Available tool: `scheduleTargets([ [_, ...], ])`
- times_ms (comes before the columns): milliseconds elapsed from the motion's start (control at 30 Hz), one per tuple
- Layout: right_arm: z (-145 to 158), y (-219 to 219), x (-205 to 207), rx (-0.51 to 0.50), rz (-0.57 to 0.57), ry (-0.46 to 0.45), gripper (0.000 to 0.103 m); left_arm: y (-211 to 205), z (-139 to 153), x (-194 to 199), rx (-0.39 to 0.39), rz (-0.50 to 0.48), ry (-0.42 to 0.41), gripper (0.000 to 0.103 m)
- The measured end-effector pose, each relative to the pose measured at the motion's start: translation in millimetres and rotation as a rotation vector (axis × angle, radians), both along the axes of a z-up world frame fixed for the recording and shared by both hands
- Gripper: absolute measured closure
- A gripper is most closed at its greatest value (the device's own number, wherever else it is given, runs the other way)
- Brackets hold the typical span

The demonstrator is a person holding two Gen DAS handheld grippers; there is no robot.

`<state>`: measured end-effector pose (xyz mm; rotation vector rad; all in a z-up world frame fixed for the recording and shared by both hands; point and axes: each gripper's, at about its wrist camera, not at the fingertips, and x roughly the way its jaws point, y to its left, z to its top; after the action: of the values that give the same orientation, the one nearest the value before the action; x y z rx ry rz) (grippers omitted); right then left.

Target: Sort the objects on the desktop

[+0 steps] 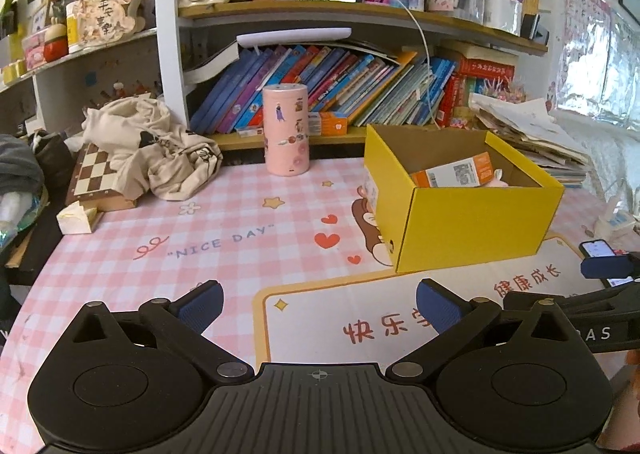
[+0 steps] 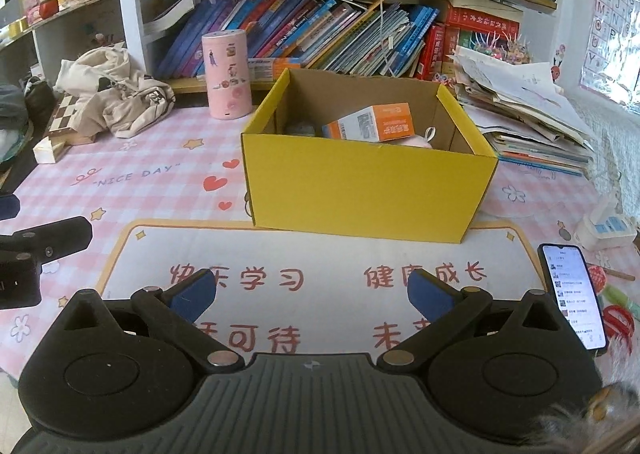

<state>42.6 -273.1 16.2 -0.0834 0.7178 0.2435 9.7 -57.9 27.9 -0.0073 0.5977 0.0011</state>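
Note:
A yellow cardboard box (image 1: 476, 225) (image 2: 368, 185) stands open on the pink desk mat (image 1: 200, 238) (image 2: 160, 169). Inside lie an orange-and-white carton (image 1: 456, 171) (image 2: 370, 123) and a pink soft item (image 1: 498, 182) (image 2: 416, 141). A pink sticker-covered cylinder (image 1: 286, 129) (image 2: 229, 73) stands upright behind the box to the left. My left gripper (image 1: 320, 304) is open and empty, low over the mat in front of the box. My right gripper (image 2: 312, 292) is open and empty, just in front of the box.
A phone (image 2: 572, 296) (image 1: 598, 250) lies at the right of the mat. A chessboard (image 1: 96, 177) under crumpled cloth (image 1: 156, 145) sits at the left. Paper stacks (image 2: 528, 113) lie right of the box. Bookshelves (image 1: 328, 89) fill the back.

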Motion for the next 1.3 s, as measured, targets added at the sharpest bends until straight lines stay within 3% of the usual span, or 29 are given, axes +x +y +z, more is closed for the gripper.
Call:
scheduleTargets([
  [1300, -5.1, 5.3, -7.5, -0.010, -0.007, 0.024, 0.000, 7.9, -1.6, -8.7, -0.022, -0.012, 0.013, 0.000],
])
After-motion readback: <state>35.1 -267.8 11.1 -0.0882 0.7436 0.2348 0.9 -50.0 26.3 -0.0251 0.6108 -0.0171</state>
